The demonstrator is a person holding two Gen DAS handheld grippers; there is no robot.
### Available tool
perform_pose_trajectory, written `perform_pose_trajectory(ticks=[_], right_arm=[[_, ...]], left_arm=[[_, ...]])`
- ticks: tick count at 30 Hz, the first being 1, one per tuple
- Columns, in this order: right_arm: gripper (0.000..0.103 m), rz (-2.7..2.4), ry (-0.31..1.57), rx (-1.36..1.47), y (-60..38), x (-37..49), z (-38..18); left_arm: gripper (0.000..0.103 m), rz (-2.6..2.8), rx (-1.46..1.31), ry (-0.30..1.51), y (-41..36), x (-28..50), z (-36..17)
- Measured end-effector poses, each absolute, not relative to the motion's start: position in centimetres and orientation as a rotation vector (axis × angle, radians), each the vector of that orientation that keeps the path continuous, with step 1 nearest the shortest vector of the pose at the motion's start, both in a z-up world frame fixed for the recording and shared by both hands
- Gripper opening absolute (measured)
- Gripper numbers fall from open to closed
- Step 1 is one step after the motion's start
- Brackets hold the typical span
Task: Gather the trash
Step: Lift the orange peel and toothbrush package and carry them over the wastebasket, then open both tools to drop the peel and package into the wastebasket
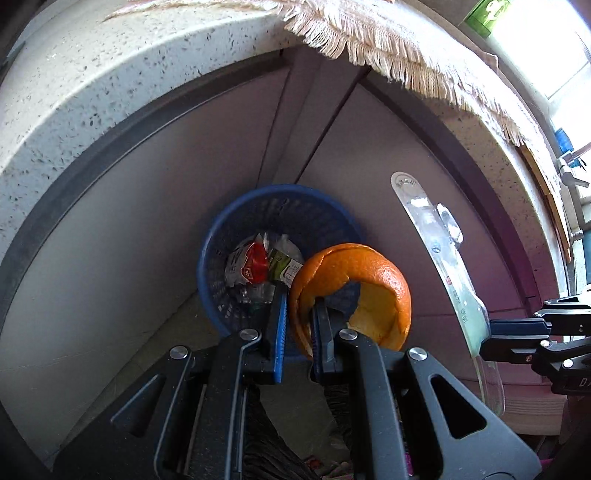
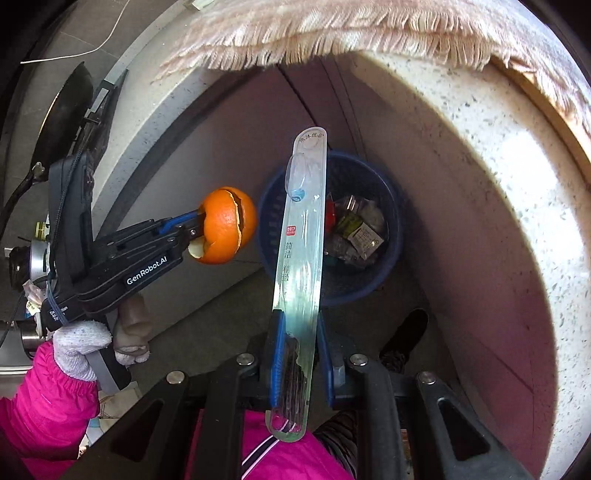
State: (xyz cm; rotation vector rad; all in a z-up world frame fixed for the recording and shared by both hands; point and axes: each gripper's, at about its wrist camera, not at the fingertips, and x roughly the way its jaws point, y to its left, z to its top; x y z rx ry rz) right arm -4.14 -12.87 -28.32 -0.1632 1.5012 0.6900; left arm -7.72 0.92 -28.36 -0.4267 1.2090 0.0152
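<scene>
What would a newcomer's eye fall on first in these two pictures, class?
The bright orange peel clamped in the left gripper, held just above the blue mesh bin. Next, the long clear toothbrush package gripped at its lower end by the right gripper, standing over the same bin, which already holds wrappers. A fringed cloth hangs off the speckled counter above.

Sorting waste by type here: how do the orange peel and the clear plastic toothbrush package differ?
The orange peel is curved, opaque and bright orange; the toothbrush package is long, flat and transparent with printing. The left gripper pinches the peel's edge; the right gripper clamps the package near one end. Both are held above the blue basket.
</scene>
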Motion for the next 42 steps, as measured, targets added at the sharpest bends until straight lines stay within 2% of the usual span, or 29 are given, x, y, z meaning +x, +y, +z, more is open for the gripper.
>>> perform_pose_trajectory(ticks=[14, 27, 29, 32, 42], right_arm=[[0.016, 0.626, 1.577, -0.189, -11.0, -3.4, -33.2], [0.019, 0.625, 1.57, -0.211, -10.4, -2.5, -33.4], [0.026, 0.624, 1.562, -0.216, -10.7, -2.5, -33.1], [0.031, 0.622, 1.557, -0.205, -11.0, -2.4, -32.7], [0.042, 0.608, 1.555, -0.182, -11.5, -2.0, -31.8]], left_arm=[[0.009, 0.017, -0.425, 1.27, 0.3, -5.4, -33.2], [0.011, 0.036, -0.401, 1.267, 0.3, -4.9, -33.7], [0.021, 0.041, -0.401, 1.268, 0.4, -4.9, -33.6], [0.034, 0.05, -0.4, 1.266, 0.6, -4.8, -33.5], [0.035, 0.058, -0.406, 1.259, 1.3, -4.5, -33.0]])
